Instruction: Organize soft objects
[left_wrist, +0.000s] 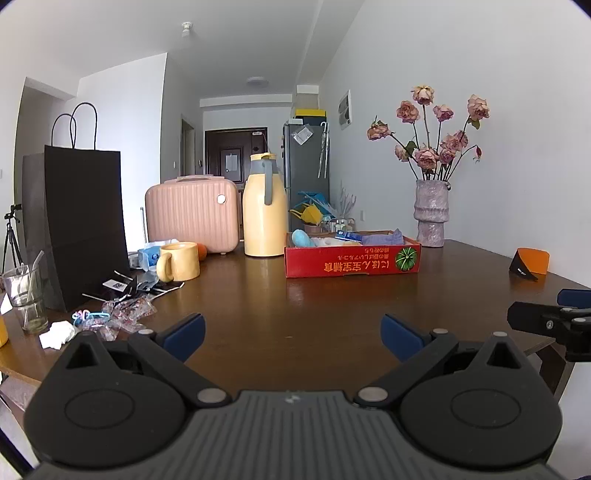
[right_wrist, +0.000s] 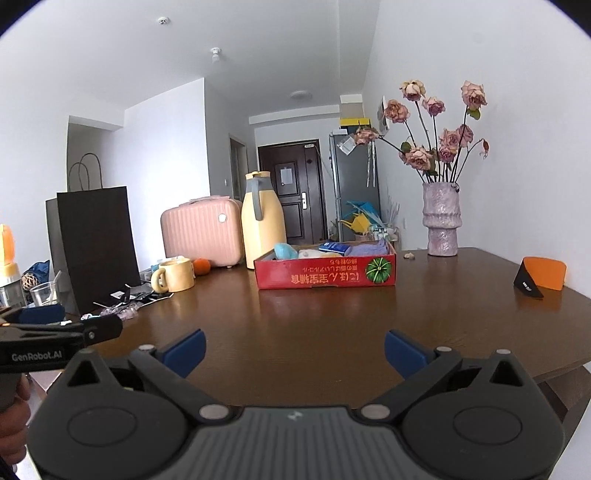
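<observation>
A shallow red cardboard box (left_wrist: 351, 260) (right_wrist: 325, 275) stands on the dark wooden table (left_wrist: 295, 317) (right_wrist: 314, 317). Soft things lie inside it: a light blue plush (left_wrist: 303, 238) (right_wrist: 284, 251), a white one (right_wrist: 310, 254), a blue packet (right_wrist: 334, 247) and a purple cloth (left_wrist: 384, 237) (right_wrist: 369, 248). My left gripper (left_wrist: 293, 338) hovers open over the table's near edge, nothing between its blue pads. My right gripper (right_wrist: 293, 352) is also open and empty, well short of the box. Each gripper shows at the side of the other's view.
A yellow thermos (left_wrist: 264, 206), a pink case (left_wrist: 192, 214), a yellow mug (left_wrist: 179, 261), a black paper bag (left_wrist: 77, 221), a glass (left_wrist: 26, 299) and small clutter fill the left side. A vase of dried roses (left_wrist: 431, 218) and an orange-black card (left_wrist: 530, 264) stand right.
</observation>
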